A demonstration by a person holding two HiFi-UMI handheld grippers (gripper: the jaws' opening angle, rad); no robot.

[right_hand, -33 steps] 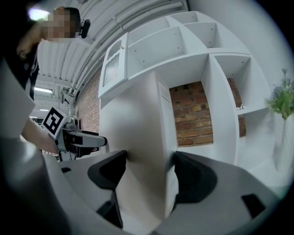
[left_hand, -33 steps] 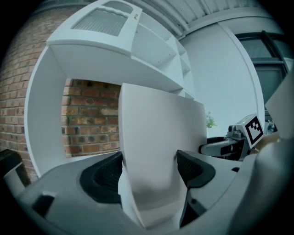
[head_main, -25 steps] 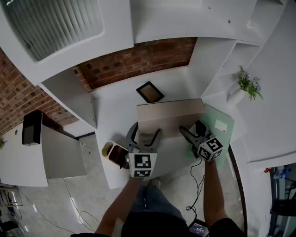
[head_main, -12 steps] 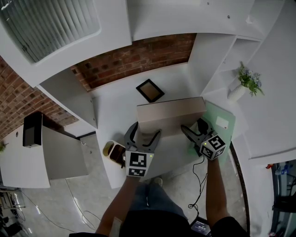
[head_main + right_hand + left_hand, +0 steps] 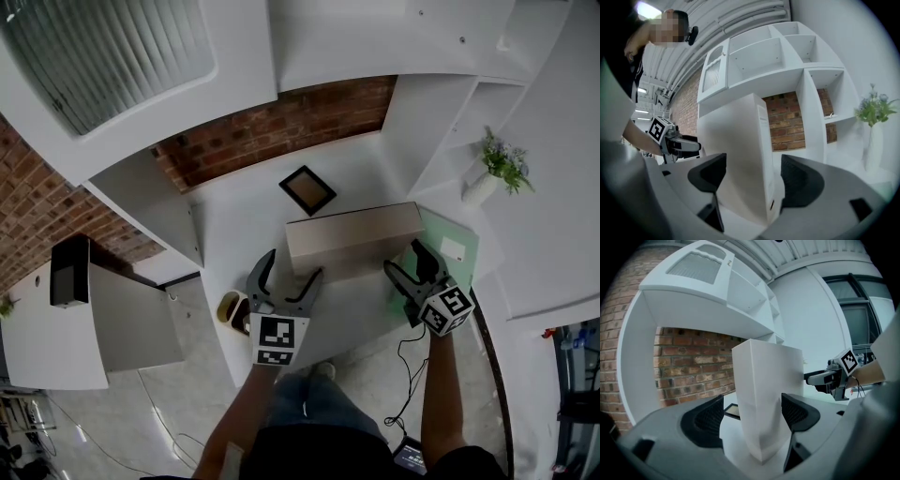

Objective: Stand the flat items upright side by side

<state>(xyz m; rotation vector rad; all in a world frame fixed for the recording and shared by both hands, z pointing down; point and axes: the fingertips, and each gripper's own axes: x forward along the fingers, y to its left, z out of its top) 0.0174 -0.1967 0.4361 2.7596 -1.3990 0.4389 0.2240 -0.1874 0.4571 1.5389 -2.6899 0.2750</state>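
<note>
Head view: a long pale box (image 5: 354,239) stands on its long edge on the white worktop (image 5: 234,234), its long axis running left to right across the person. The left tongs (image 5: 291,270) sit at its left end and the right tongs (image 5: 405,258) at its right end, about equally near. A green board (image 5: 455,246) lies flat just past the right end, and a small picture frame (image 5: 307,190) lies flat behind the box.

Left gripper view: the tongs (image 5: 751,417) are released, with the box's narrow end (image 5: 764,394) between the jaws, closer to the right one.

Right gripper view: these tongs (image 5: 753,178) are spread too, straddling the other end (image 5: 736,150) without squeezing. The box looks plain, smooth and thin, so either pair need only close across its thickness.
</note>
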